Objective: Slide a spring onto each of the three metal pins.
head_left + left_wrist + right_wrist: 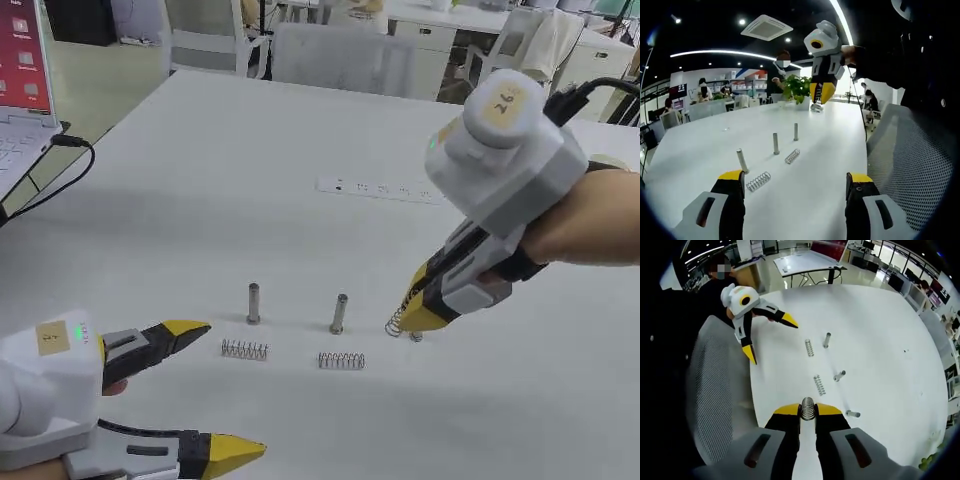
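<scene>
Three short metal pins stand in a row on the white table [200, 180]: the left pin [253, 303], the middle pin [339, 313] and the right pin [416, 336], which my right gripper partly hides. One spring [244, 349] lies in front of the left pin, and another spring [341, 360] lies in front of the middle pin. My right gripper [415, 318] is shut on a third spring [808, 408] and holds it just above the right pin [852, 414]. My left gripper [228, 390] hangs open near the front left, holding nothing.
A laptop [20, 90] with a black cable [60, 170] sits at the far left edge. A white power strip [385, 188] lies behind the pins. Chairs [340, 55] stand beyond the table. A potted plant [797, 89] and several people are farther off.
</scene>
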A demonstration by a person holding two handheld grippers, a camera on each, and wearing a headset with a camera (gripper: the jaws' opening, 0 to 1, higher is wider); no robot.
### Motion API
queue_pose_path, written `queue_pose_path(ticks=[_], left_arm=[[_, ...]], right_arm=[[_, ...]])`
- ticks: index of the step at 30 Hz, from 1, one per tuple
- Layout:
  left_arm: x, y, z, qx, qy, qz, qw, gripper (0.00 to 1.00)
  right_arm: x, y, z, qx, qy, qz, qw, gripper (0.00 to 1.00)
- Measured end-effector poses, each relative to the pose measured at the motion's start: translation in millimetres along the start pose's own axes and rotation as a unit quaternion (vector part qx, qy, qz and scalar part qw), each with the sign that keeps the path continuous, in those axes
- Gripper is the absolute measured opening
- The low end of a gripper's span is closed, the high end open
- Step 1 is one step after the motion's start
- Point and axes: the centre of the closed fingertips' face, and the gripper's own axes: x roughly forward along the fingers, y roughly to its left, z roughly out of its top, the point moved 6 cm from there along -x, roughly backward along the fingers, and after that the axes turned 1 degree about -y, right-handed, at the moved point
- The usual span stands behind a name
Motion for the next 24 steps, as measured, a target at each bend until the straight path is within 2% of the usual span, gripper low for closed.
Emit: queue_pose_path(ticks=[2, 9, 17, 24], left_arm=[[0.0, 0.5, -1.2, 0.0, 0.002, 0.0, 1.0, 0.81], [-0.8, 2.8, -3.4, -0.003, 0.005, 0.004, 1.0, 0.82], [-1.0, 4.6, -4.8, -0.005, 0.006, 0.008, 0.9999, 0.83], [-1.6, 5.8, -6.0, -0.007, 0.009, 0.01, 0.9999, 0.83]], right_arm=[[-2.9, -7.6, -3.4, 0.001, 0.007, -0.015, 0.9999, 0.08], [-7.9, -31.5, -13.4, 0.018, 0.022, -0.04, 0.9988, 0.08], [-2.6, -52.3, -22.4, 0.033, 0.04, -0.052, 0.9973, 0.08], [5.5, -69.1, -29.8, 0.051, 0.047, -0.05, 0.9963, 0.08]])
